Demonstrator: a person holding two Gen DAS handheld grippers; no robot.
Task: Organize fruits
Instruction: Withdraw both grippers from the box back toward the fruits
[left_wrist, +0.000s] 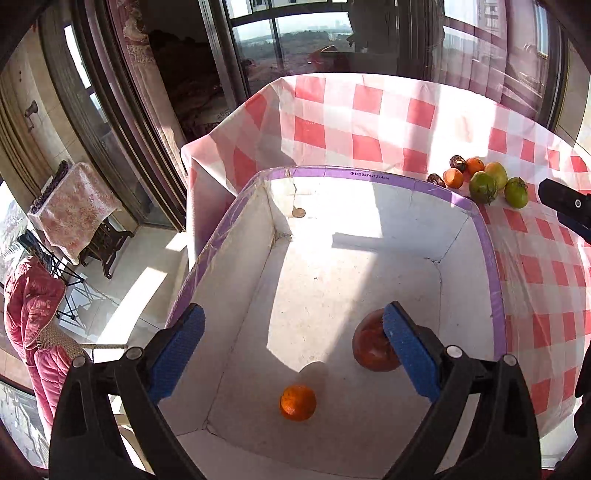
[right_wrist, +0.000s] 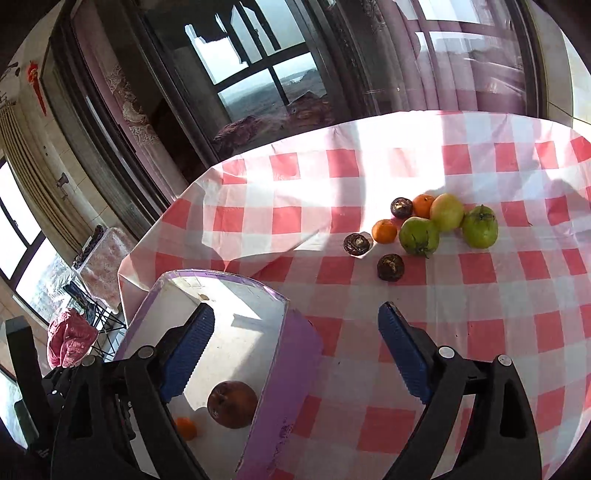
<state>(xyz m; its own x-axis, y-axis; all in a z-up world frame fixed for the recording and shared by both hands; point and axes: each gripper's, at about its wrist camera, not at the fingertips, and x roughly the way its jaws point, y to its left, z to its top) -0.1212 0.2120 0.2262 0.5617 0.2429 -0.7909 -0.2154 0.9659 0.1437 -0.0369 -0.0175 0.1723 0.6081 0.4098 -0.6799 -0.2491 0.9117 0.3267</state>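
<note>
A white box with a purple rim (left_wrist: 487, 243) (right_wrist: 295, 354) sits at the table's left end. Inside lie a small orange (left_wrist: 297, 402) (right_wrist: 185, 427) and a reddish-brown round fruit (left_wrist: 371, 345) (right_wrist: 232, 404). My left gripper (left_wrist: 293, 345) hangs open and empty over the box. My right gripper (right_wrist: 295, 347) is open and empty above the box's right wall. On the cloth lies a pile of fruit: green ones (right_wrist: 419, 235) (left_wrist: 483, 187), a yellow-green one (right_wrist: 447, 212), oranges (right_wrist: 384, 232) (left_wrist: 453, 178) and dark brown round fruits (right_wrist: 390, 267).
The table wears a red-and-white checked cloth (right_wrist: 480, 332) (left_wrist: 369, 110). Glass doors and windows stand behind it. A small covered side table (left_wrist: 74, 206) and a pink quilt (left_wrist: 33, 310) are on the floor at left. The table's left edge drops off beside the box.
</note>
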